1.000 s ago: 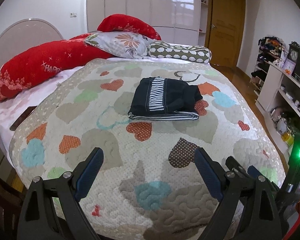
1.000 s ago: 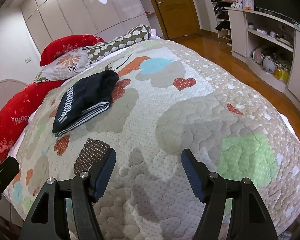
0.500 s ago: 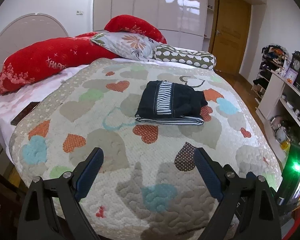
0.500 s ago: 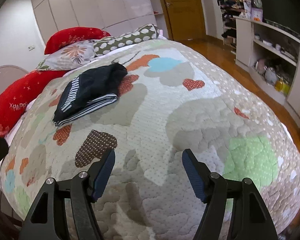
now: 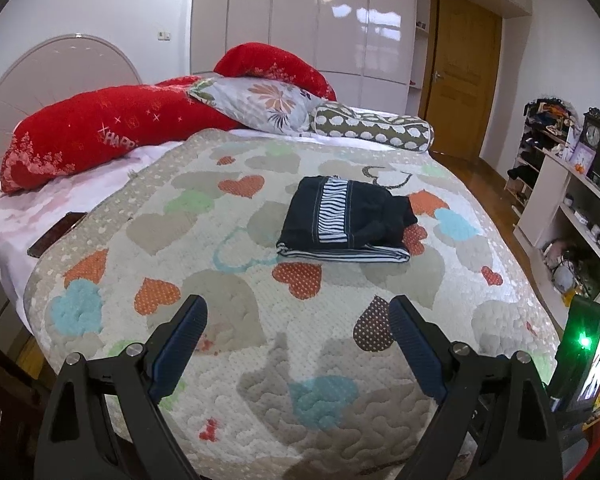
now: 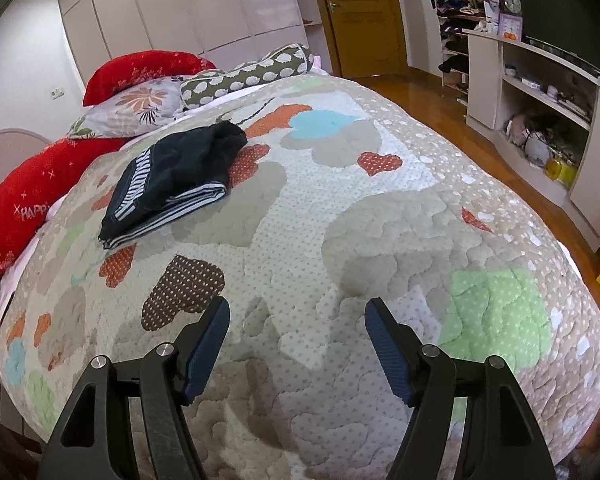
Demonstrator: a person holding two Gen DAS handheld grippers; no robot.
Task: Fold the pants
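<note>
The left tongs (image 5: 296,320) stand spread wide above the near part of the bed, with nothing between their blue-padded fingers (image 5: 180,340), only the quilt (image 5: 228,292) below. The right tongs (image 6: 296,334) are also spread, a little narrower, and hold nothing; their fingers (image 6: 386,354) hang over the quilt's near edge, apart from the cloth.

In the left wrist view, from left to right: a pale rounded headboard (image 5: 56,68) rises at the far left, and a long red pillow (image 5: 100,132) with white lettering lies in front of it on a white sheet (image 5: 40,208). A dark flat object (image 5: 56,234) lies on the sheet just beside the quilt's left edge; what it is cannot be told. Next comes a floral pillow (image 5: 260,106) leaning on a second red pillow (image 5: 272,66), then a green bolster (image 5: 372,132) with white spots lying across the head of the bed.

The pants (image 5: 348,220) lie folded into a compact rectangle on the quilt, a little right of the bed's middle and well apart from both tongs. They are dark navy with a zebra-striped band across the top and a striped edge along the near side. In the right wrist view the pants (image 6: 172,182) sit up and to the left of the right tongs.

Behind the bed stands a glossy wardrobe (image 5: 300,20), then a wooden door (image 5: 466,80). At the far right a white shelf unit (image 5: 572,208) carries small clutter and a clock (image 5: 592,134).
</note>
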